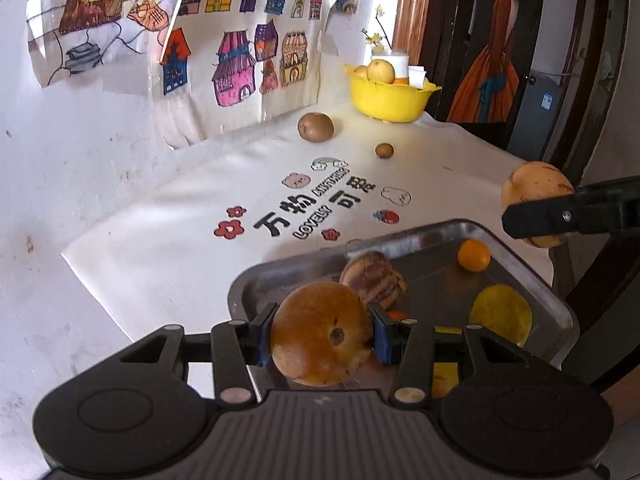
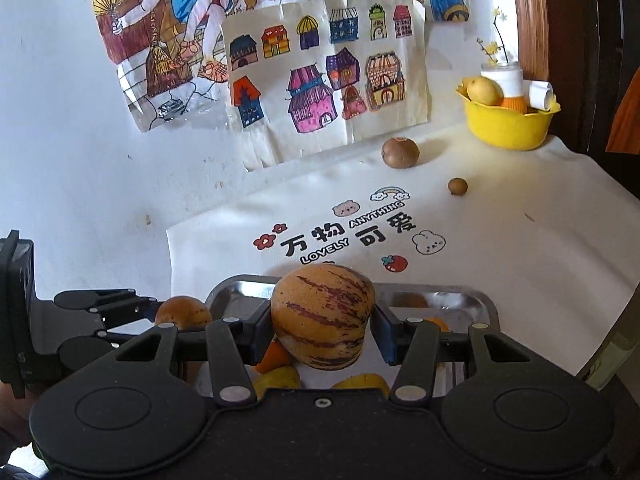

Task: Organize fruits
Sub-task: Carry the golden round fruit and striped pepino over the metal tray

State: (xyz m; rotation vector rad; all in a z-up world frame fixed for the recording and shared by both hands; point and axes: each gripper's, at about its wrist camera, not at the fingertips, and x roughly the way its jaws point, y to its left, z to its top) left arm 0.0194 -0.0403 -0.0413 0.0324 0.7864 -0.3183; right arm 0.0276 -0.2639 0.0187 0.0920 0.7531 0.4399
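Left tongs (image 1: 320, 338) clamped on a brown fruit (image 1: 320, 334); right tongs (image 2: 320, 330) gripping a striped melon (image 2: 322, 316). Only from the left: an orange (image 1: 474, 255) in the tray (image 1: 560, 308).

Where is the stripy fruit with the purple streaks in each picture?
Left wrist view: the stripy fruit is at the right edge, clamped in the right tongs.
Right wrist view: it fills the lower middle, above the metal tray.
Shared landmark: the yellow bowl.

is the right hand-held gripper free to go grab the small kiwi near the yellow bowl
Probably not yet: the right hand-held gripper is shut on a striped melon. The path to the small kiwi looks clear across the tablecloth.
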